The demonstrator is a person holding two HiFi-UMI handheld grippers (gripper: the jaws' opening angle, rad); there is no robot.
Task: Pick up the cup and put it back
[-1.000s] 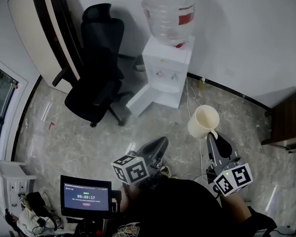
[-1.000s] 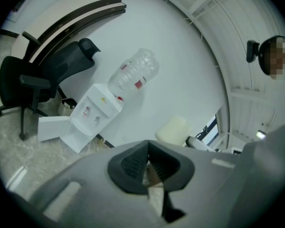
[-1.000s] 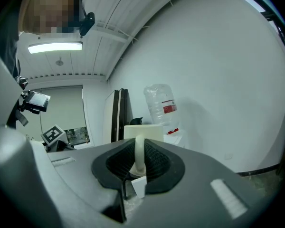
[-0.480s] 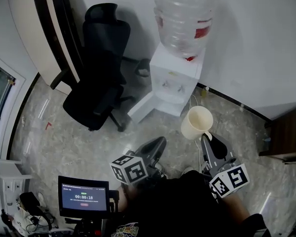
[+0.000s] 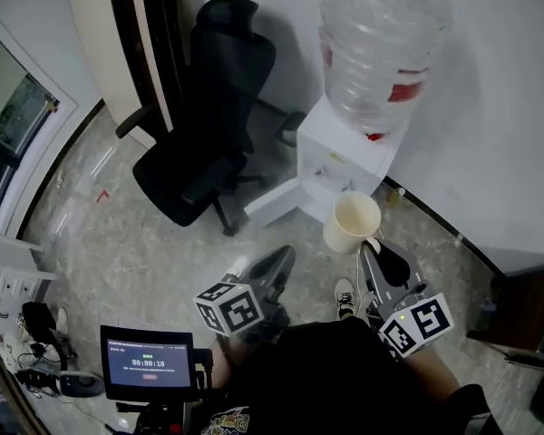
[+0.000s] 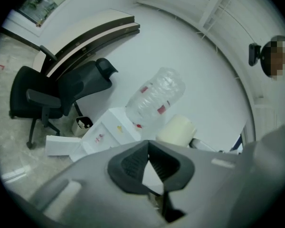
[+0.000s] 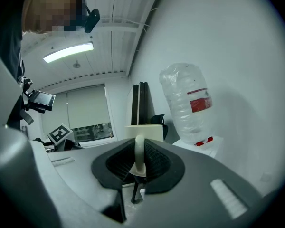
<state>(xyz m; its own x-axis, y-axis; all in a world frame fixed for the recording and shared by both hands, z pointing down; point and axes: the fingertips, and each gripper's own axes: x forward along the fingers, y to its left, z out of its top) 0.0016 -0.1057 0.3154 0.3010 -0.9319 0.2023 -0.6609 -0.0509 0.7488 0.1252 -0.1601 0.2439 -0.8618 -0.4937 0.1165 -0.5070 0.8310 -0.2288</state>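
Note:
A cream cup (image 5: 352, 222) hangs in the air just in front of the white water dispenser (image 5: 343, 157). My right gripper (image 5: 372, 246) is shut on the cup's handle (image 7: 139, 152), and the cup's body (image 7: 143, 131) rises beyond the jaws. To its left my left gripper (image 5: 284, 256) holds nothing, its jaw tips touching. In the left gripper view that gripper (image 6: 148, 146) points toward the dispenser (image 6: 111, 129), with the cup (image 6: 175, 131) to its right.
A large clear water bottle (image 5: 381, 53) stands on the dispenser. A black office chair (image 5: 204, 143) is at the left, with a small bin (image 6: 80, 124) beside the dispenser. A small screen (image 5: 147, 362) is at bottom left, a dark wooden cabinet (image 5: 526, 302) at right.
Both grippers and the held cup have come closer to the water dispenser, which now sits right behind the cup. The grip on the handle is unchanged.

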